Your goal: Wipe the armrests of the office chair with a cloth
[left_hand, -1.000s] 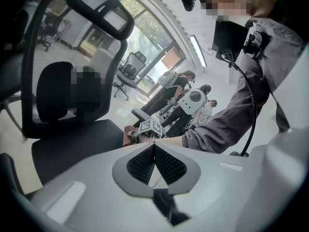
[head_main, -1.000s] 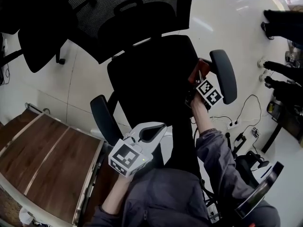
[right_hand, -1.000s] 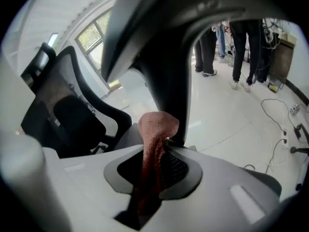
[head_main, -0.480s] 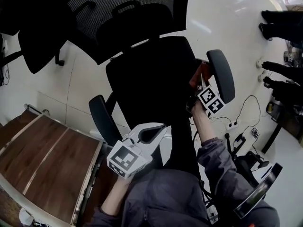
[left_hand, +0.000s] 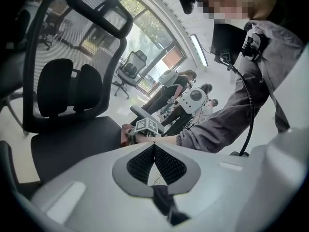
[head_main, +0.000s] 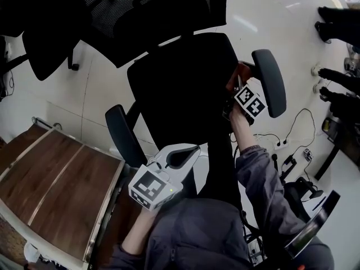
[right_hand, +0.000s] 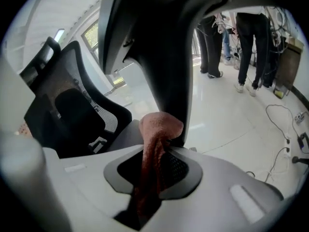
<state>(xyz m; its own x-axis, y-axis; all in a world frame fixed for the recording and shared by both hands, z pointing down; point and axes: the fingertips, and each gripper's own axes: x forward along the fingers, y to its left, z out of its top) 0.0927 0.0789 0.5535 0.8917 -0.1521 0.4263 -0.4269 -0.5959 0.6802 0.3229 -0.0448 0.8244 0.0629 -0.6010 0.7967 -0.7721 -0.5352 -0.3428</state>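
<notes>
Clamps red cloth (right_hand: 157, 129) in right gripper (right_hand: 154, 166) beside right armrest (head_main: 270, 83), left gripper (left_hand: 153, 146) closed on nothing nearer; may lose cloth if rubbed hard, pinch narrow.

1. A brown wooden desk (head_main: 53, 176) with pale strips along its planks fills the lower left of the head view. A metal rail (head_main: 45, 121) runs along its far edge.
2. A second black, mesh-backed office chair (head_main: 48, 44) stands on the glossy white tiled floor (head_main: 270, 10), beyond the desk's far corner.
3. Thin black cables (head_main: 306, 117) loop over the floor's right side, near a white power strip (head_main: 279, 143).
4. People in dark trousers (right_hand: 251, 28) stand on the floor, one in white shoes (right_hand: 240, 87).
5. Tall windows (left_hand: 145, 28) show greenery, and a grey swivel chair (left_hand: 129, 69) stands before them.
</notes>
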